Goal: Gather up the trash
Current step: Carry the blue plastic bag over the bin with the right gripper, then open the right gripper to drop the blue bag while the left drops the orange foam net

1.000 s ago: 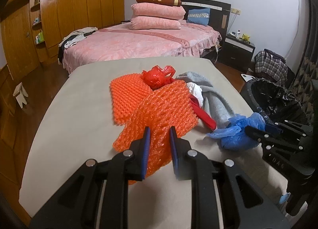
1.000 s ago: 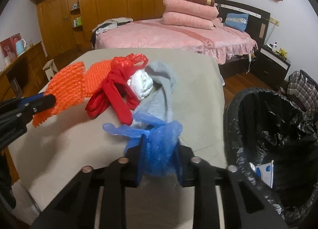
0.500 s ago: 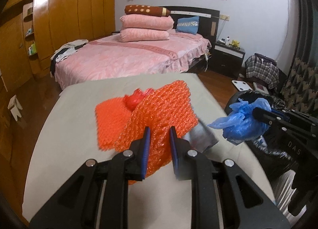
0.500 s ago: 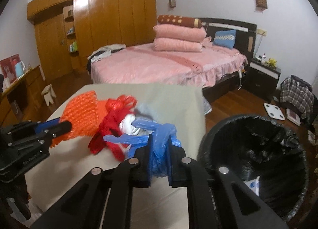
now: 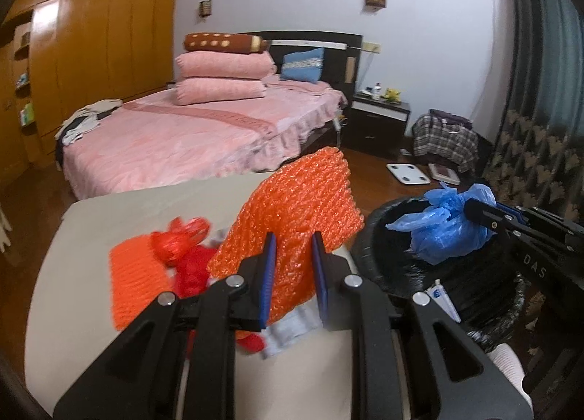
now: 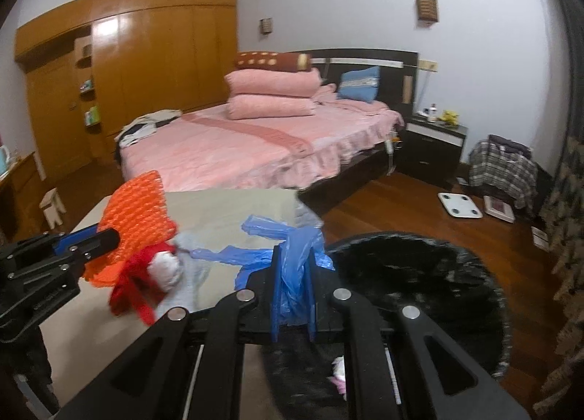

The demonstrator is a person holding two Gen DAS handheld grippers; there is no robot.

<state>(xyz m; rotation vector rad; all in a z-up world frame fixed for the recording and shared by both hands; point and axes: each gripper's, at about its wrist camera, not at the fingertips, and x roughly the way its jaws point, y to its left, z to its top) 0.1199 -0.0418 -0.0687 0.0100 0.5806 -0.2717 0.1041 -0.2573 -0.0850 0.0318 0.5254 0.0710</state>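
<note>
left gripper (image 5: pixel 292 266) is clamped on the orange foam net (image 5: pixel 303 208), held off the table (image 5: pixel 73 255) short of the bin (image 5: pixel 383 215). right gripper (image 6: pixel 292 285) is pinched nearly closed on the blue plastic bag (image 6: pixel 295 255) at the bin's rim. risk: bag tails could snag the rim or spill outside if released early.

Crumpled blue bag (image 5: pixel 447 228) over black bin (image 5: pixel 485 285); orange netting (image 5: pixel 299 215) lifted.

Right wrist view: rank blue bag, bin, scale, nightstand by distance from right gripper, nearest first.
1. Blue bag: clamped in the right gripper.
2. Bin: just beyond, right.
3. Scale: on floor, farther right.
4. Nightstand: beside bed, farthest.
</note>
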